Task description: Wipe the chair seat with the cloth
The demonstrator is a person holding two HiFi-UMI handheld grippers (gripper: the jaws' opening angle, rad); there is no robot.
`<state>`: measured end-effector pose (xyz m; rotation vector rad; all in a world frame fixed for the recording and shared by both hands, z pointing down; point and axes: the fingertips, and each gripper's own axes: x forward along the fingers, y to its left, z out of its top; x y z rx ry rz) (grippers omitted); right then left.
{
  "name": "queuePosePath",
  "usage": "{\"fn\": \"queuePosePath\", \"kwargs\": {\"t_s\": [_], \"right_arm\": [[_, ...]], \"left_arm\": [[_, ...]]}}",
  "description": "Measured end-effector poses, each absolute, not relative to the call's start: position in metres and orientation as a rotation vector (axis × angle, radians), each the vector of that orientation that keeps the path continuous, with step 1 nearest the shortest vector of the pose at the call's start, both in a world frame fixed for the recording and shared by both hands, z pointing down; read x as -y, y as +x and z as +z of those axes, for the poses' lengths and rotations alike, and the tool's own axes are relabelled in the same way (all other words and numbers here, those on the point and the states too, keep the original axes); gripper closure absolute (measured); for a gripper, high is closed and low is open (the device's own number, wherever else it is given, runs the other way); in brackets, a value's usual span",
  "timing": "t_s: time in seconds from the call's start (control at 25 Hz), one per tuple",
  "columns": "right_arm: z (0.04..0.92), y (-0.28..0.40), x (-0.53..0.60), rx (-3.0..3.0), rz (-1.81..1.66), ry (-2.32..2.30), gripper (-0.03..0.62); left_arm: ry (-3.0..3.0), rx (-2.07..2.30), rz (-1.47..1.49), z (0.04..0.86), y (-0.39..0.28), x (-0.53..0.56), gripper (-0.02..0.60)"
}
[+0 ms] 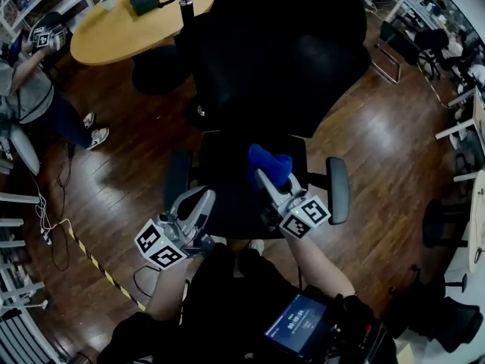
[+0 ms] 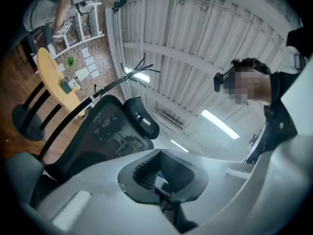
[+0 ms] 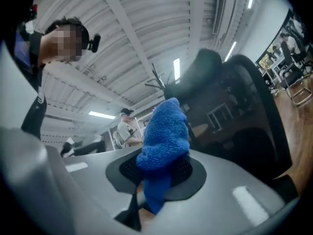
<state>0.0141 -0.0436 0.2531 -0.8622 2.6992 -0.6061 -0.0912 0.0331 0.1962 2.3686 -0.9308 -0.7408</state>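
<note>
In the head view, the black chair seat [image 1: 227, 165] lies directly below and ahead of the person, its tall backrest [image 1: 280, 51] at the far side and an armrest [image 1: 337, 190] on either flank. The right gripper [image 1: 267, 179] reaches in over the right half of the seat with the blue cloth [image 1: 270, 164] bunched at its tip, the wad pointing on toward the backrest. Whether the cloth touches the seat cannot be told from here. The left gripper [image 1: 203, 199] hangs at the seat's near left edge and carries nothing. In the left gripper view, the left gripper [image 2: 161, 170] has its jaws drawn together with nothing between them, and the mesh backrest [image 2: 102, 131] rises just beyond. In the right gripper view, the right gripper [image 3: 159, 168] is clamped on the cloth [image 3: 164, 136]. Most of the cloth stands out past the fingertips as a thick tuft, with a short tail hanging back on the near side, and the backrest [image 3: 244, 106] is off to the right. The right gripper looks the one placed to wipe. The seat lies under the tuft, so the coming move likely calls for pressing the cloth down flat and sweeping it across the seat.
</note>
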Motion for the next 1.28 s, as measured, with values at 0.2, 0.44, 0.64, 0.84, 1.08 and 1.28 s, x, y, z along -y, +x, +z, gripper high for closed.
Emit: {"fn": "queuePosePath", "kwargs": {"t_s": [0.2,0.44,0.64,0.84,1.08,1.28], "right_arm": [[0.419,-0.062,0.131,-2.822,-0.763,-0.979,0.512],[0.581,-0.128,0.204,-3.061,-0.944,-1.146,0.511],[0.631,-0.157,0.227,-3.145,-1.030,-1.173,0.511],[0.647,-0.161,0.229,-3.251,-0.951,-1.205,0.511],[0.663,-0.054,0.248,-3.106,-1.018,-1.612,0.511],[0.663,0.127,0.252,-2.864,-1.026,-2.157,0.512]], "left_arm": [[2.290,0.917,-0.704,0.283,-0.096,0.000,0.591],[2.242,0.894,-0.728,0.348,-0.101,0.025,0.591],[2.251,0.900,-0.684,0.367,-0.100,0.030,0.591],[2.243,0.907,-0.691,0.368,-0.104,0.028,0.591],[2.259,0.916,-0.664,0.371,-0.108,0.028,0.591],[2.249,0.928,-0.653,0.370,-0.108,0.027,0.591]]}}
